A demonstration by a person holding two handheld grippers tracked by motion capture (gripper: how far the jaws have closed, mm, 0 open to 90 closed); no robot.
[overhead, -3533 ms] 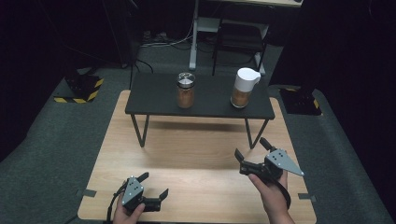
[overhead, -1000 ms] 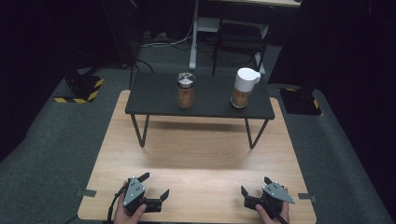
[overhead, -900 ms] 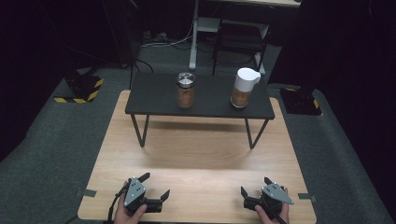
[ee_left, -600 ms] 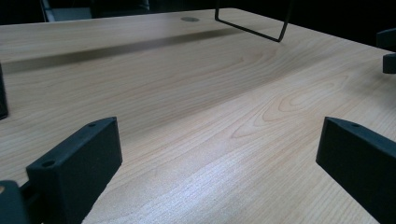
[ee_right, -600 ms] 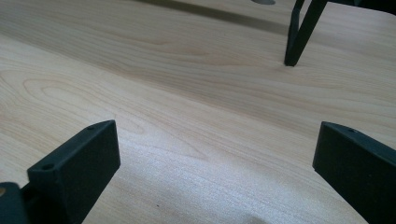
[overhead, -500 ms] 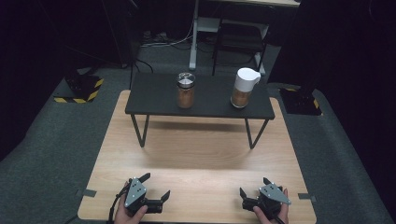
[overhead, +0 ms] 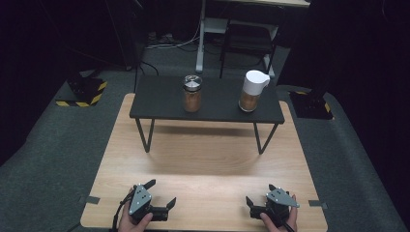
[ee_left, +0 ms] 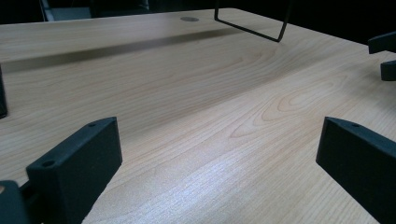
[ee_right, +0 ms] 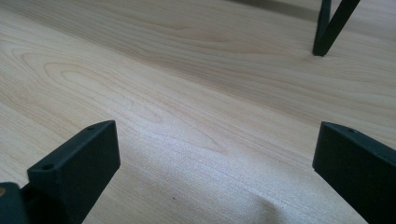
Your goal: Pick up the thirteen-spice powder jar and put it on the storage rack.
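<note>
We rest both grippers, left (overhead: 159,197) and right (overhead: 258,200), jaws apart, empty; the glass spice jar (overhead: 192,93) and white-lidded pitcher (overhead: 253,91) far ahead could tip if struck on reaching.

a black-and-yellow striped block (overhead: 81,96) lies on the grey carpet (overhead: 53,159) off the wooden table's far left corner. a dark chair (overhead: 249,36) stands beyond its far edge.

High view overhead, facing forward; gripper views skim wooden tabletop (overhead: 203,159) closely.
</note>
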